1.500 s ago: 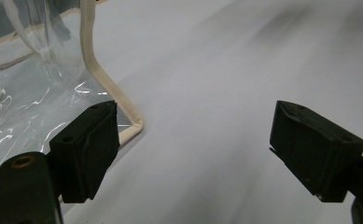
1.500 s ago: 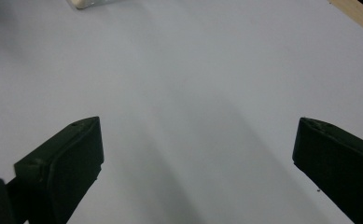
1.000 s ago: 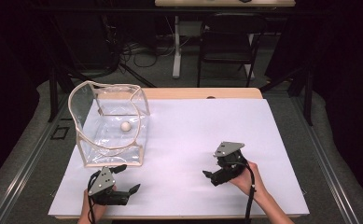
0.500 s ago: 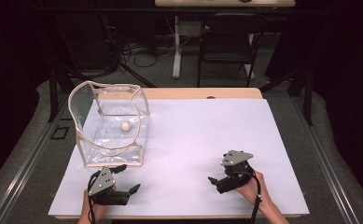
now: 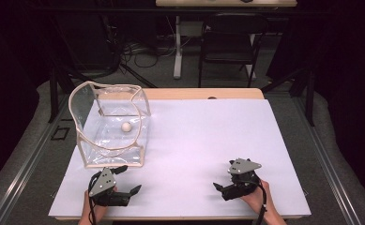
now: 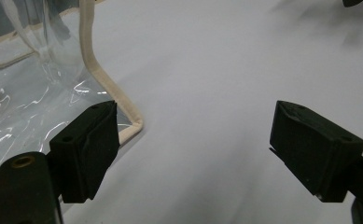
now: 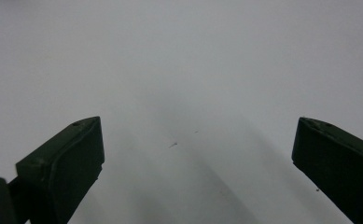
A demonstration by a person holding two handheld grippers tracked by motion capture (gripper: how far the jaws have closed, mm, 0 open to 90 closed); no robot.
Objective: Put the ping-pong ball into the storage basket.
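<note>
Both grippers, left (image 5: 130, 179) and right (image 5: 222, 189), are sitting spread and empty; left is crowding the flimsy bag (image 5: 110, 123), risking nudging it and rolling the ball (image 5: 126, 126).

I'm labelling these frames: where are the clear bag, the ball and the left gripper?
Bag (image 5: 87, 125), high view, on its clear left wall.
Ball (image 5: 126, 126), high view, on its middle.
Left gripper (image 5: 130, 180), high view, between its fingertips.
</note>
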